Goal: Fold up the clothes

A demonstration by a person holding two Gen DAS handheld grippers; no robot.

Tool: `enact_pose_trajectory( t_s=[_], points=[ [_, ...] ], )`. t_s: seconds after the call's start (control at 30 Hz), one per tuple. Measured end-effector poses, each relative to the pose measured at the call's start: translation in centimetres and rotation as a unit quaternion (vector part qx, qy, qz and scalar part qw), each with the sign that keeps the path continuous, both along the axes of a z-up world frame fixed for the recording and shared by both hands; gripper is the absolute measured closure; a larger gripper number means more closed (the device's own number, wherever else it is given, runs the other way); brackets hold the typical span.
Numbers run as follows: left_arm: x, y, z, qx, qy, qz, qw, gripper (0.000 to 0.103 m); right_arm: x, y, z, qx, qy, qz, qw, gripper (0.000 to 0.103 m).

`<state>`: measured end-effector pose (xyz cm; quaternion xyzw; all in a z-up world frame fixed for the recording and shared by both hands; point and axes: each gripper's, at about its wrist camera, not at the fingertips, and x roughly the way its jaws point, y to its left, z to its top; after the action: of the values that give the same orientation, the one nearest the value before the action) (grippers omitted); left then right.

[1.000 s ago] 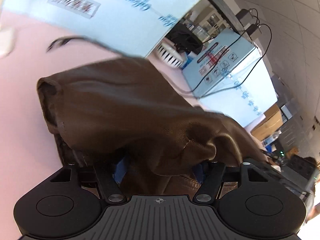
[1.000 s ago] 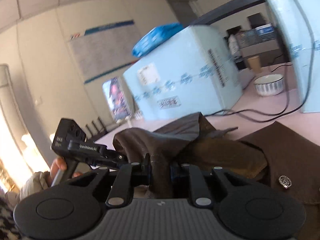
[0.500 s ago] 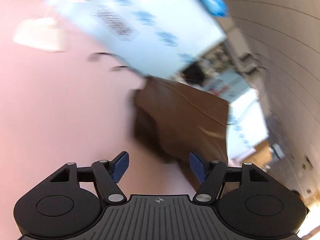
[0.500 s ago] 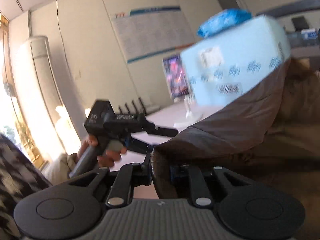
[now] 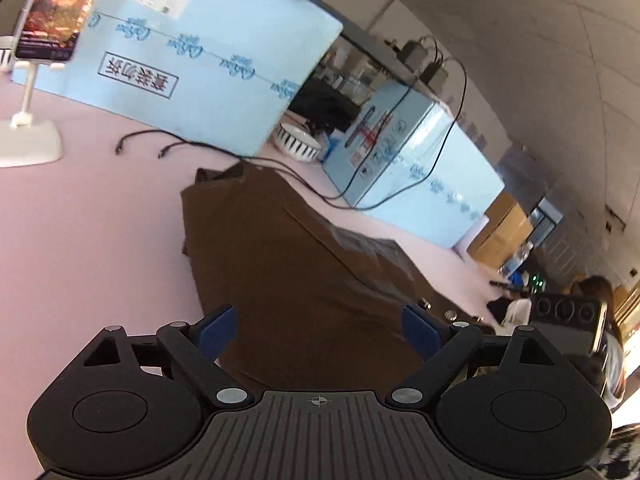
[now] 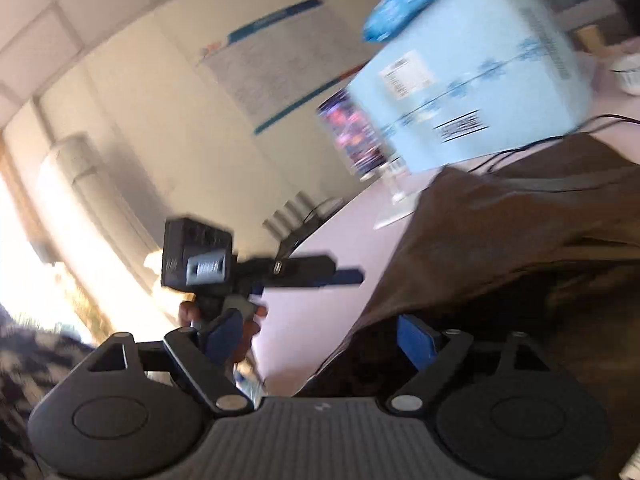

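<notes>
Both hand-held grippers have let go since a second ago: then each had brown cloth pinched between its pads, and now the brown garment (image 5: 304,264) lies on the pale pink surface (image 5: 92,248) with nothing clamped on it. The left hand-held gripper (image 5: 320,326) has just been opening and has drawn back; its blue pads (image 5: 218,326) stand wide apart, with the garment's near edge seen between them but untouched. The right hand-held gripper (image 6: 326,340) has just sprung open as well; its jaws are spread, a fold of the cloth hangs close to its right-side pad (image 6: 416,340), and I cannot tell for certain whether that pad brushes it, though nothing is gripped.

From the left wrist view the garment reads as a folded slab, one flap laid diagonally over the lower layer, a metal button (image 5: 451,314) showing at its right side. This looks like the release after a fold was carried over: letting go with both sides at once lets the flap settle flat rather than being dragged askew. The garment sits just in front of the light blue boxes (image 5: 192,56), and black cables (image 5: 280,170) run right at its far edge, which could snag on a later fold. A striped bowl (image 5: 298,142) stands between the boxes, apart from the cloth.
</notes>
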<state>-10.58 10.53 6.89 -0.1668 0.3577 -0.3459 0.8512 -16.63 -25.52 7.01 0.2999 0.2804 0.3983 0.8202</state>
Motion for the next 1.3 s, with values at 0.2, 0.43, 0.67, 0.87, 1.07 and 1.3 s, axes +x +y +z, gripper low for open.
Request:
enact_pose_trajectory(
  t_s=[0.2,0.43,0.67,0.87,1.07,1.3],
  points=[
    [0.3,-3.6,-2.8,0.079,0.011,-0.006,0.9968,0.039,4.5,-4.8,-3.5,0.010,0.171,-0.174,0.970,0.010],
    [-0.4,0.0,-1.9,0.045,0.021,0.048,0.9976,0.079,7.5,5.6,-0.9,-0.107,0.008,-0.155,0.982,0.099],
    [-3.5,12.2,2.5,-0.042,-0.026,0.211,0.9762,0.023,0.4,13.4,-1.1,-0.182,-0.102,0.200,0.957,0.094],
    [0.1,8.2,2.1,-0.008,0.016,0.113,0.9934,0.020,-1.0,13.7,-2.2,-0.180,-0.058,0.286,0.939,0.060],
    [7.1,4.0,0.3,0.048,0.035,0.069,0.9958,0.014,-0.9,1.8,-0.9,-0.028,-0.027,0.171,0.984,0.016],
    [9.8,-0.6,-3.7,0.146,0.045,0.030,0.9878,0.014,-3.3,-11.2,-2.9,-0.061,0.159,-0.253,0.952,0.012]
  ],
)
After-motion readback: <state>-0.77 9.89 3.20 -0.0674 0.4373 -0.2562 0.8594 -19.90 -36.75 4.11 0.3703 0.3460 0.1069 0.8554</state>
